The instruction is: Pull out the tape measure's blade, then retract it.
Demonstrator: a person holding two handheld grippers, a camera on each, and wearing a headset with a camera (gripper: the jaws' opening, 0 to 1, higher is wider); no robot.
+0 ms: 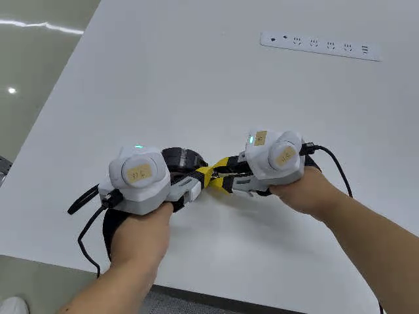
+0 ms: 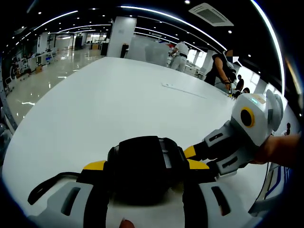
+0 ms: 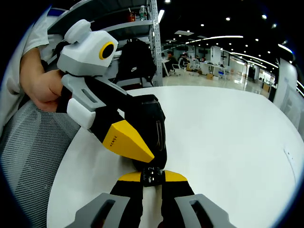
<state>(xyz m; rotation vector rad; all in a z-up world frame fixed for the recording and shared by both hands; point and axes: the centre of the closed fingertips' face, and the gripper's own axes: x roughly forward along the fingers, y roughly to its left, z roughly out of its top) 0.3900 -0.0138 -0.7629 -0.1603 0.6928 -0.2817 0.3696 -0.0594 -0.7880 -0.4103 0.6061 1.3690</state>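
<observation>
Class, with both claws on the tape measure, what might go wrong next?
The right claw pinches only the small blade tip; it may slip free during the pull and snap back. The left claw holds the rounded tape measure by its yellow ends, so it may twist loose.

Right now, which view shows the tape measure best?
The right gripper view: the tape measure sits side-on, clamped by the left gripper, its end pinched by the right gripper. In the left gripper view its black case looms close; in the head view the grippers hide most of it.
</observation>
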